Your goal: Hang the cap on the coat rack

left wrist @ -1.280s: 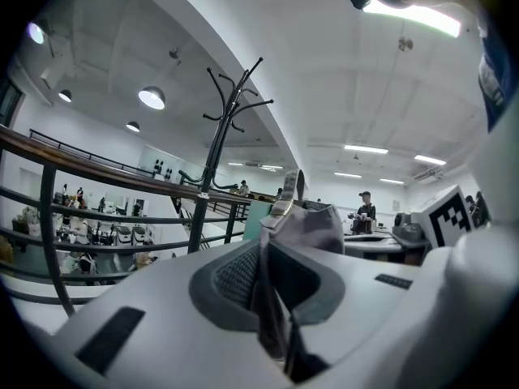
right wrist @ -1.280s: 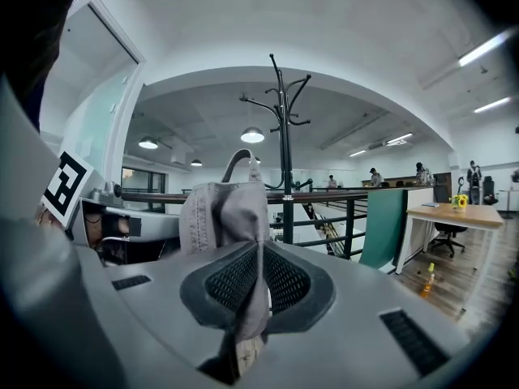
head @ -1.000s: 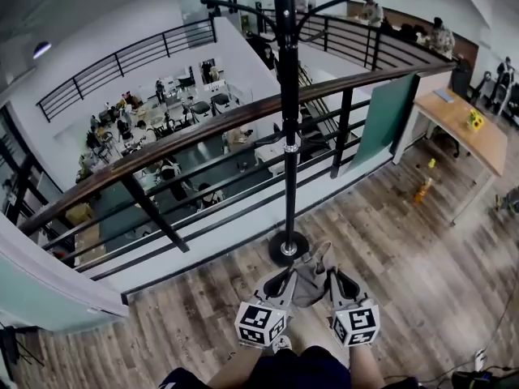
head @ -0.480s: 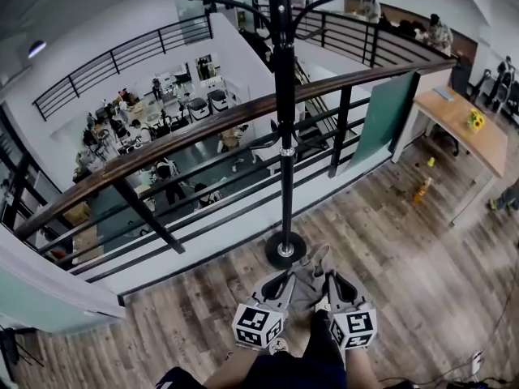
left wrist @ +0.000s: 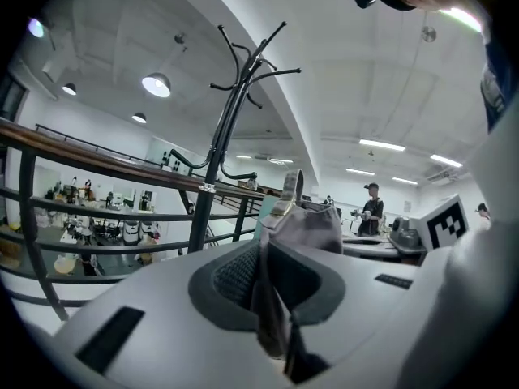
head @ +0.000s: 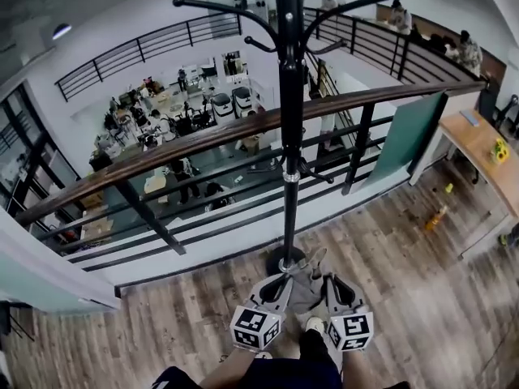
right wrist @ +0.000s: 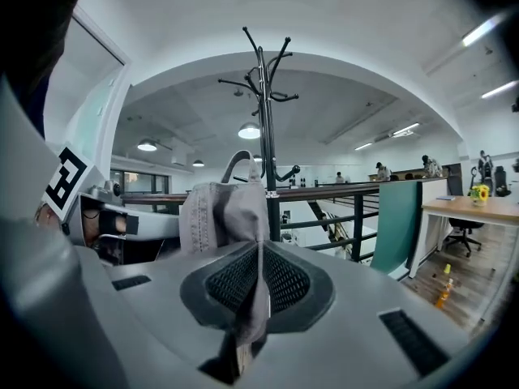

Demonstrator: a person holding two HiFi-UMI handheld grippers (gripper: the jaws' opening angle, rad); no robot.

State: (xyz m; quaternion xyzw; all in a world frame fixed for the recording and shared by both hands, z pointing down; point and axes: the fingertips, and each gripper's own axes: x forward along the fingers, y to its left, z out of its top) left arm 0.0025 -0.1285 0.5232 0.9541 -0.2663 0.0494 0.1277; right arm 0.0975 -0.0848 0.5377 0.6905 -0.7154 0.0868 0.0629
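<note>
Head view shows a person standing on wood flooring at a mezzanine railing [head: 162, 148], holding a cap [head: 306, 288] low and near, just in front of the base of a black coat rack [head: 289, 136]; at left, the left gripper [head: 280, 285] is clamped on the cap's left edge, its jaws nearly together with a fold of cloth pinched between the pads, as the left gripper view confirms [left wrist: 272, 298]; the cap [left wrist: 312, 225] is soft, faded grey-beige fabric with rows of visible stitching, slack and crumpled between the two tools, an adjuster strap arching above it; at right, the right gripper [head: 330, 286] pinches the opposite edge in the same way, jaws closed on a thin fold in the right gripper view [right wrist: 253, 298]; there the cap [right wrist: 223, 213] rises in front of the rack's pole; the only print to be seen is the black-and-white square markers on each gripper's cube; far right stands a wooden desk [head: 478, 136].
</note>
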